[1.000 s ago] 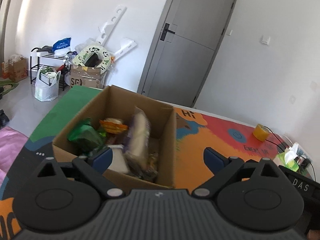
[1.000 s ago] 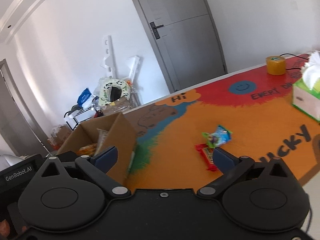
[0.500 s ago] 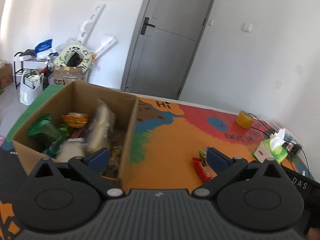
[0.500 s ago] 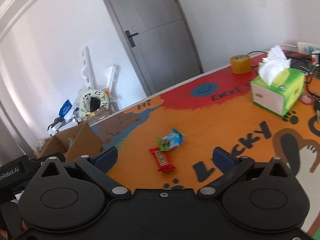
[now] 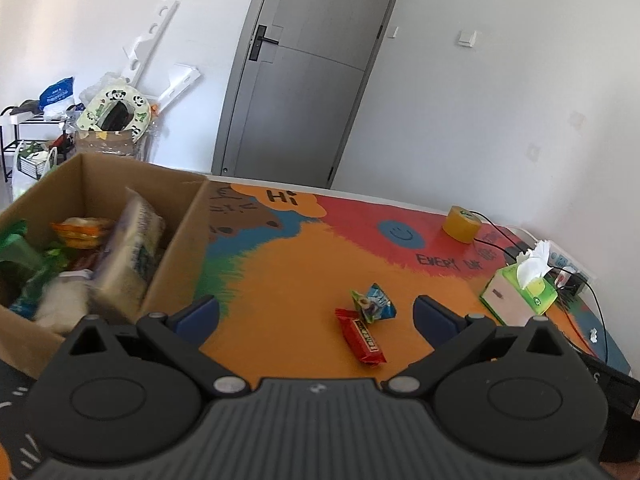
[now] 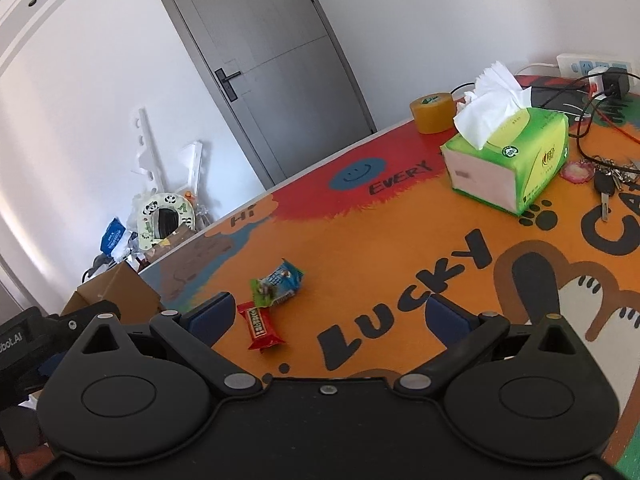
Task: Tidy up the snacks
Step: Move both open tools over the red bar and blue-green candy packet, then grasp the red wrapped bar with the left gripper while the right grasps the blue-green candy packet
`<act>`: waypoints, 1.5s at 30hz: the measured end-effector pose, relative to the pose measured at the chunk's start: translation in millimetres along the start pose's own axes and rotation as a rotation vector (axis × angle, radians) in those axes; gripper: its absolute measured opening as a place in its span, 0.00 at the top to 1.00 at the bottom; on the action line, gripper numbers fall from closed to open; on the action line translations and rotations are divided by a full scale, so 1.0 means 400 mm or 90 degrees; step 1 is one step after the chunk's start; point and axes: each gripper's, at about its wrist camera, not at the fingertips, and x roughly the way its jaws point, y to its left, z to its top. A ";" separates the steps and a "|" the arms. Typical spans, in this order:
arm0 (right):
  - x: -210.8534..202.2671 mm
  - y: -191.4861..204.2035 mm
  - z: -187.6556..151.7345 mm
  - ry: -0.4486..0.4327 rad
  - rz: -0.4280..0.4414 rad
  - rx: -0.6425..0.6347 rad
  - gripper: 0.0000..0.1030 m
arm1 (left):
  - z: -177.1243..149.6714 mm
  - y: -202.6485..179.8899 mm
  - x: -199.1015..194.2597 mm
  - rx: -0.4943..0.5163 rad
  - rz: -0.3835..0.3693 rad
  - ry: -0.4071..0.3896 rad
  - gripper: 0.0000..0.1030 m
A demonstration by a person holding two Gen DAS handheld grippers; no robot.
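White walls [image 5: 500, 100] all round, with a grey door [image 5: 304, 80] behind the table [image 5: 288, 272]. Against the wall left of the door: white boards [image 5: 152, 48] leaning, a brown box on the floor [image 5: 106, 146] topped by a panda-print ring [image 5: 114, 110], a black shelf [image 5: 16, 136] with bags. Table covered by a bright cartoon mat, mostly orange and red. At the table's left end, an open cardboard box [image 5: 176, 240] crowded with snack packets [image 5: 128, 256]. Far to the right of the cardboard box, a green tissue box [image 6: 516, 160]; beyond it a roll of yellow tape [image 6: 434, 114], a white power strip [image 6: 592, 66] with cables, and keys [image 6: 608, 188]. On the orange patch, well apart from the cardboard box: a red snack bar [image 5: 362, 336] and, touching its far end, a small blue-and-green packet [image 5: 372, 303]. Left gripper [image 5: 316, 312] spread wide, having just finished opening, nothing between the fingers [image 5: 198, 314], both loose snacks lying ahead of it. Right gripper [image 6: 328, 314] likewise released, empty, red bar just beside its left finger [image 6: 212, 314].
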 end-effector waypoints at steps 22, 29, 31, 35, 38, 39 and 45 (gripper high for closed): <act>0.104 -0.064 0.030 0.040 0.018 0.004 0.01 | -0.026 -0.078 0.193 0.009 -0.002 0.066 0.20; 0.129 -0.083 0.029 0.050 0.015 0.011 0.02 | -0.047 -0.095 0.246 0.007 0.003 0.089 0.29; 0.139 -0.086 0.031 0.055 0.012 0.013 0.04 | -0.055 -0.098 0.258 0.009 0.001 0.094 0.34; 0.153 -0.081 0.034 0.056 0.012 0.015 0.06 | -0.070 -0.108 0.278 0.022 0.000 0.105 0.34; 0.163 -0.068 0.033 0.059 0.012 0.007 0.06 | -0.078 -0.114 0.281 0.036 0.006 0.099 0.40; 0.165 -0.064 0.033 0.059 0.013 0.005 0.06 | -0.078 -0.114 0.281 0.040 0.007 0.098 0.49; 0.182 -0.029 0.027 0.060 0.022 -0.006 0.06 | -0.074 -0.094 0.266 0.044 -0.011 0.110 0.82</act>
